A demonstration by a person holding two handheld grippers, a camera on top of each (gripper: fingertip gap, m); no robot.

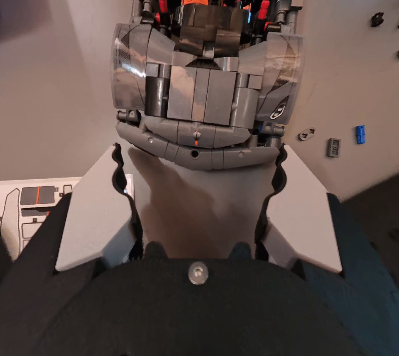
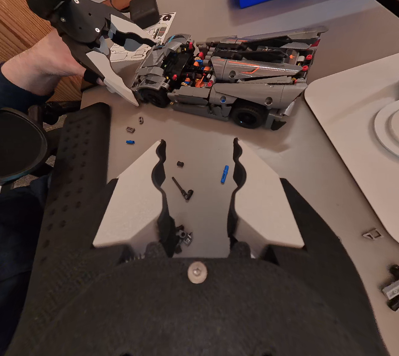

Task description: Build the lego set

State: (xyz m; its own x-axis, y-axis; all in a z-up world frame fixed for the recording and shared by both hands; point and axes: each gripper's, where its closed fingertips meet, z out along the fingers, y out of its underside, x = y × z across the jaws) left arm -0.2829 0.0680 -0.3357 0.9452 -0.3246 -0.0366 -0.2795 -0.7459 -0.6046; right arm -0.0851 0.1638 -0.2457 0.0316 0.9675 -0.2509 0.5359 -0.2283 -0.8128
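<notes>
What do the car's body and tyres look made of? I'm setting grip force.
Car body: hard moulded plastic, glossy grey; its panels mirror the room and show sharp seams. Tyres: matte black with no glare, probably soft rubber, though the look alone can't confirm it. Left gripper is open at the nose.

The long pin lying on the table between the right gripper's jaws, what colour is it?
The pin is blue; the right wrist view shows it best.

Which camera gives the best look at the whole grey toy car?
The right wrist view: the grey brick-built car with orange trim and black wheels lies fully in frame, side on, with its open middle showing. The left wrist view shows only its front end, close up and cropped.
</notes>
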